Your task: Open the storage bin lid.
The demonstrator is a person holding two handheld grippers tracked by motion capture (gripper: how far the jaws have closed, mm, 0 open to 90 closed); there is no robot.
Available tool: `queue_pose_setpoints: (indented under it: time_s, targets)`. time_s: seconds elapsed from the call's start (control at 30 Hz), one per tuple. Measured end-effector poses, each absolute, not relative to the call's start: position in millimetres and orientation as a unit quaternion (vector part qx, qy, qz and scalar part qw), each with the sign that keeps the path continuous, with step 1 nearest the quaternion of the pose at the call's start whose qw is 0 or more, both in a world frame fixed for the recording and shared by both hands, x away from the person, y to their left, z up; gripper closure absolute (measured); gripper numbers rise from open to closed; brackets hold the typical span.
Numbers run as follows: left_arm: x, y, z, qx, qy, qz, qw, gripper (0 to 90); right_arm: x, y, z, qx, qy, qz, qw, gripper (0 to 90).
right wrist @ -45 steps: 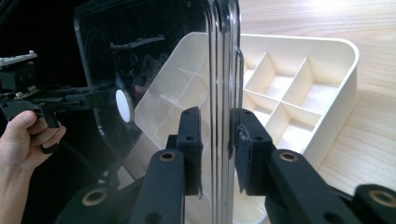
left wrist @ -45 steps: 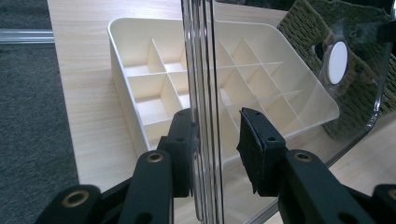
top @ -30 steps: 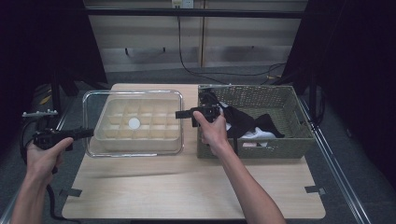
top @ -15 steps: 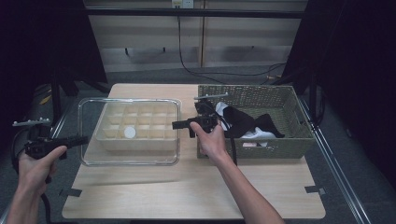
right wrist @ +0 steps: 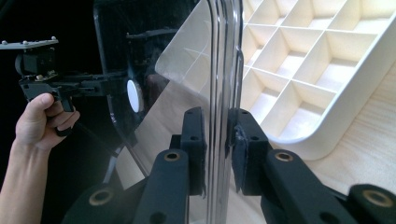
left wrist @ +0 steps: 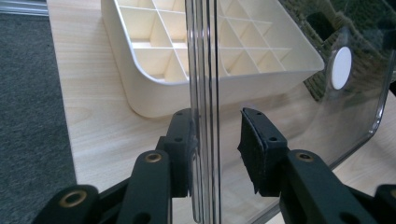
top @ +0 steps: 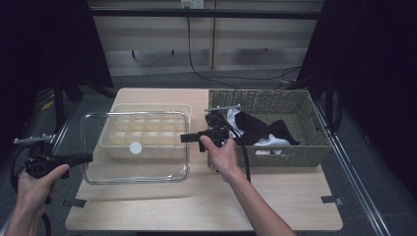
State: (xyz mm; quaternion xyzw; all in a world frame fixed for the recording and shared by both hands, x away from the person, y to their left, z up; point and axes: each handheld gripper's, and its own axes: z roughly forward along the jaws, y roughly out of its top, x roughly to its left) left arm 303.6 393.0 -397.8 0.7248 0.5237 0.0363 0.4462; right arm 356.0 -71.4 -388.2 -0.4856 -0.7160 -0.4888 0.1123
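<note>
A clear plastic lid (top: 135, 171) with a white round sticker (top: 135, 147) hangs between my two grippers, partly over the near edge of a cream compartment tray (top: 147, 129). My left gripper (top: 88, 158) is shut on the lid's left rim (left wrist: 205, 93), which stands edge-on between its pads (left wrist: 215, 135). My right gripper (top: 183, 138) is shut on the right rim (right wrist: 224, 70), and its jaws (right wrist: 215, 126) have just closed a little further on it. The tray's cells (right wrist: 299, 56) look empty.
A woven olive basket (top: 295, 101) stands at the right of the wooden table (top: 206, 206), with black and white cloth (top: 260, 129) inside. Dark floor (left wrist: 32, 116) lies off the table's left edge. The other hand with its gripper (right wrist: 70, 86) shows through the lid.
Both hands have carried the lid toward the person and to the left, slightly lower, so more of the tray's far side is uncovered.
</note>
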Motion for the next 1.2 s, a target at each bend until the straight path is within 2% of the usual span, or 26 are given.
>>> queue_pose_setpoints:
  time_s: [1.07, 1.2]
  targets:
    - [274, 391, -423, 0.725, 0.543, 0.030, 0.421, 63.4, 313, -71, -423, -0.488, -0.726, -0.468, 0.127, 77.2]
    - [270, 388, -426, 0.738, 0.535, 0.025, 0.411, 63.4, 310, -73, -426, -0.489, -0.726, -0.466, 0.130, 77.3]
